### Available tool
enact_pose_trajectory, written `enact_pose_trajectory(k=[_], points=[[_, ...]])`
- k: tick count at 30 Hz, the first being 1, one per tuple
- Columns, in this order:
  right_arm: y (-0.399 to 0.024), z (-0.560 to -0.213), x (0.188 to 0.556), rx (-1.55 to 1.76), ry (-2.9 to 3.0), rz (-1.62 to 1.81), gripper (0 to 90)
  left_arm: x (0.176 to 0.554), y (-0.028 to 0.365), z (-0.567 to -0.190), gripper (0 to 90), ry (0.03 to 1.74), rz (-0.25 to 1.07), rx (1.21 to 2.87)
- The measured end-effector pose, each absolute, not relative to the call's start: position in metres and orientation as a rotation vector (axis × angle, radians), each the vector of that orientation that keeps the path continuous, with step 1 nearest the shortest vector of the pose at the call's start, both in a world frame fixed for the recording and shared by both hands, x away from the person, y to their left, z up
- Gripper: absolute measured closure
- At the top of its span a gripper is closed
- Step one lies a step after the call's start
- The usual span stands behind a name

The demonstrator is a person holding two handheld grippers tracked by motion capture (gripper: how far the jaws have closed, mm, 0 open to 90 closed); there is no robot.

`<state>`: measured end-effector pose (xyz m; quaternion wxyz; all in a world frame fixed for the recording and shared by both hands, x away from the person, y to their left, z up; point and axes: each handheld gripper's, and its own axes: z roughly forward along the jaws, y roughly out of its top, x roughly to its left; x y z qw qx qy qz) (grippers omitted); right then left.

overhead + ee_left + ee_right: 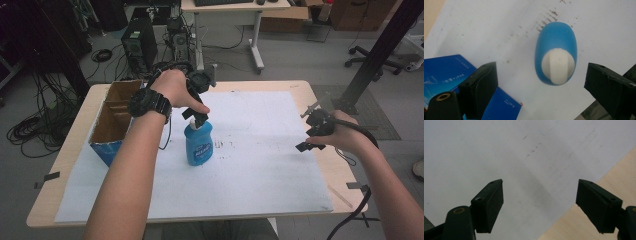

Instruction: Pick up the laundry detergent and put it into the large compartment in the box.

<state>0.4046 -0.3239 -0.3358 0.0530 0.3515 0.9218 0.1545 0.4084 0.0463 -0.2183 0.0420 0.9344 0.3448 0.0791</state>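
Bottle: blue plastic bottle (199,145) with a white cap (199,124), standing upright on the white sheet (260,150) left of the table's middle, just right of the cardboard box (114,120).
Bottle from above: the left gripper view looks straight down on it, showing the oval blue shoulder (556,52) and a raised bar across the white cap (558,65); the label faces the high view.
Left gripper: left gripper (197,116) hangs directly over the cap, held in the person's left hand (176,90); its jaws stand spread wide to either side of the bottle, apart from it.
Box: open at the top, brown inside with a blue outer wall; the left gripper view shows that blue wall (451,75) with small white print.
Right gripper: right gripper (310,131) sits well apart from the bottle, near the sheet's right edge, in the right hand (340,135); its jaws are spread, with nothing between them.
Table: the right gripper view shows the sheet's edge meeting bare light wood (584,220); the high view shows the tabletop (75,145) rimming the sheet.
Marks: faint dark smudges (547,18) lie on the sheet just beyond the bottle.
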Motion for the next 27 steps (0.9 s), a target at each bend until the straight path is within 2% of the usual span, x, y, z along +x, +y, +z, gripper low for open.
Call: enact_pose_trajectory(k=[27], points=[[-0.326, -0.341, 0.404, 1.074, 2.806, 0.465, 22.4, 0.409, 0.037, -0.242, 12.4, 1.033, 0.176, 2.895]])
